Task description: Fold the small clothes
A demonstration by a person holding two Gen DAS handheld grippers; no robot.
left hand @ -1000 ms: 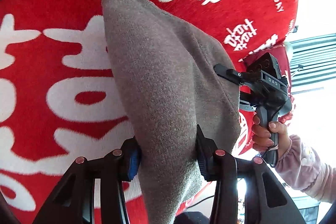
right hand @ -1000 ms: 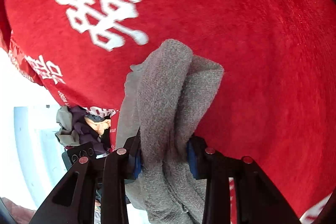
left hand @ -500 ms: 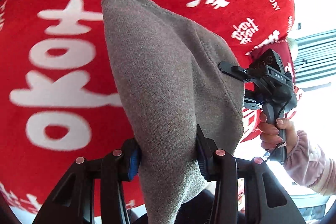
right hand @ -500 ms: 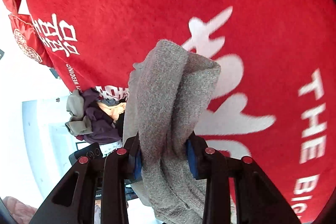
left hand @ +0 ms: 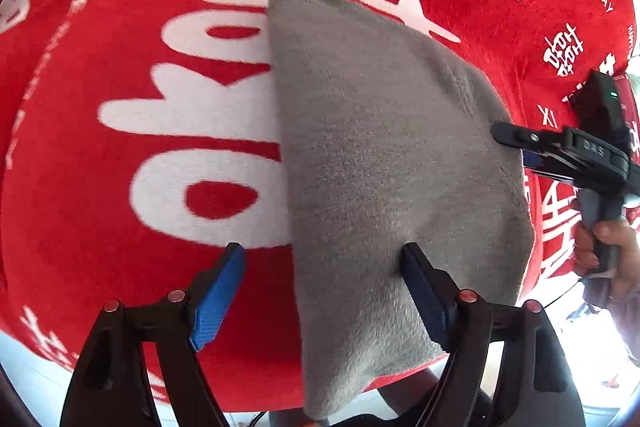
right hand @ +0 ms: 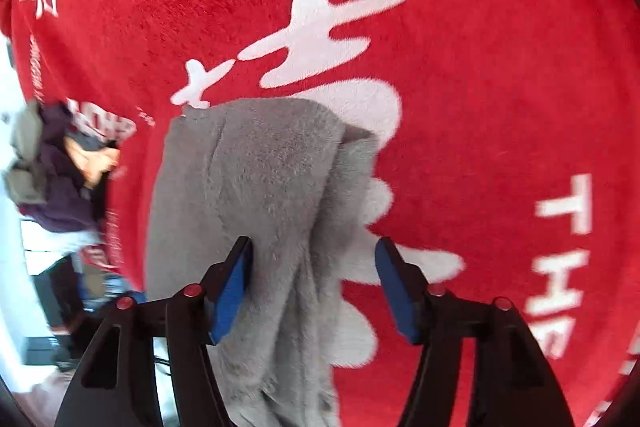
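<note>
A folded grey fleece garment [left hand: 380, 155] rests on the red blanket [left hand: 120, 207] with white characters. My left gripper [left hand: 320, 247] straddles the garment's near end, jaws opening. Its right pad touches the cloth and its left pad stands clear over the blanket. In the right wrist view the same grey garment [right hand: 272, 187] runs between the jaws of my right gripper [right hand: 313, 241], also opening. The left pad brushes the cloth and the right pad is apart from it. In the left wrist view my right gripper [left hand: 520, 147] sits at the garment's far right edge, held by a hand [left hand: 612, 247].
A heap of other clothes [right hand: 52, 179], purple, grey and orange, lies past the blanket's left edge in the right wrist view. The blanket's edge [left hand: 552, 267] falls away to the floor beside the hand. Open red blanket [right hand: 480, 107] stretches beyond the garment.
Both grippers were shut on the grey garment and their jaws have now spread apart, releasing it. Both views slid across the blanket as the garment came down onto it.
</note>
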